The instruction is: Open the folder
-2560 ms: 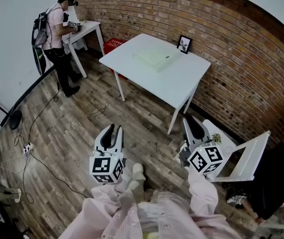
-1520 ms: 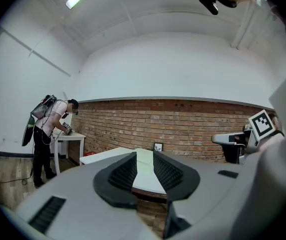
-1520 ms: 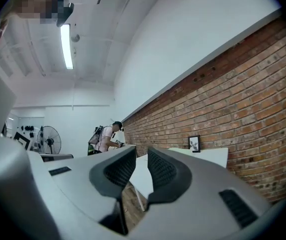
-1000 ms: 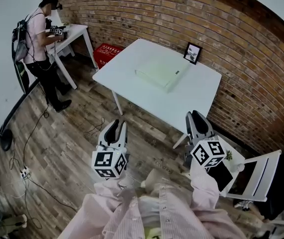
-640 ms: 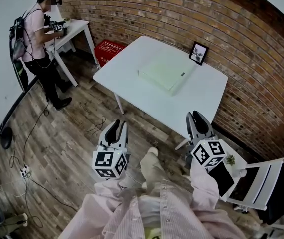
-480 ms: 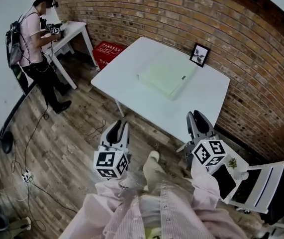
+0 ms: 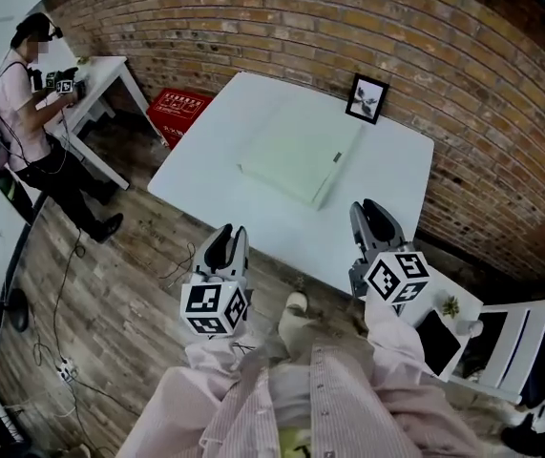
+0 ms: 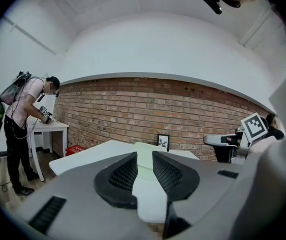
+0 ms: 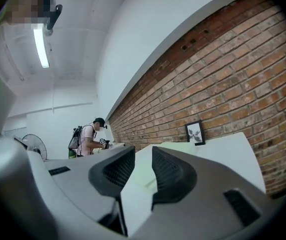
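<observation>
Evidently the pale green folder (image 7: 296,151) lies closed, flat on the white bench (image 7: 205,151), well ahead of the left claw (image 7: 224,244) and right claw (image 7: 372,219), both slightly spread and empty. Its cover looks stiff, light and slick; best pinched at the free edge opposite the spine.

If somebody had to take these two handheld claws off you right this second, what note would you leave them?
Left gripper: fingers apart, nothing between them.
Right gripper: fingers apart, empty too.
Both are held near the near edge of the white table, well short of the folder.
Folder: pale green, lying flat and closed mid-table, in front of a small picture frame by the brick wall.
Done: nothing on the folder yet.
Left: reach it and lift the cover open.
</observation>
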A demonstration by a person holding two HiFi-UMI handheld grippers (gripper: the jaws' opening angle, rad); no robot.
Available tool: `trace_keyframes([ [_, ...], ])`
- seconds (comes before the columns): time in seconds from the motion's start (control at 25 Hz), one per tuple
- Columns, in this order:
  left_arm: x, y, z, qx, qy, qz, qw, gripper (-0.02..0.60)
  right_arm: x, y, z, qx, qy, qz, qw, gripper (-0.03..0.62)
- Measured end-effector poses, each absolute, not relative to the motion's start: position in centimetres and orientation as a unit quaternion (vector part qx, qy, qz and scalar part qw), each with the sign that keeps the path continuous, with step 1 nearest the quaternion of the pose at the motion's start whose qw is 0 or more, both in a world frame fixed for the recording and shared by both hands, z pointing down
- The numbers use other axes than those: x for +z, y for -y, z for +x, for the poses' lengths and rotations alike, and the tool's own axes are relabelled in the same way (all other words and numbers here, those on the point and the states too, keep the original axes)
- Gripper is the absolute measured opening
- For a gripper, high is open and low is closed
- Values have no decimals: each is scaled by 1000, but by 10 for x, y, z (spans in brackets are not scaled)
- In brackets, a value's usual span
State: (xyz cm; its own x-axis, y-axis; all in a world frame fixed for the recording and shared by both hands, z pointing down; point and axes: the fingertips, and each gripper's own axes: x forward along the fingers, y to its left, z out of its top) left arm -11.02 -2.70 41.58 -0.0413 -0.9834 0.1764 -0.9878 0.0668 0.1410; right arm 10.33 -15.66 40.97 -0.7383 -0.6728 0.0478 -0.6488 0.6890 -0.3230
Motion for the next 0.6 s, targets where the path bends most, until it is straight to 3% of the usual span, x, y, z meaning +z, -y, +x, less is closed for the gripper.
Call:
trace_keyframes([
  [0.6,452,126,-122,29,680,711,174,80,453,240,83,-228,-893,-388,23,86],
])
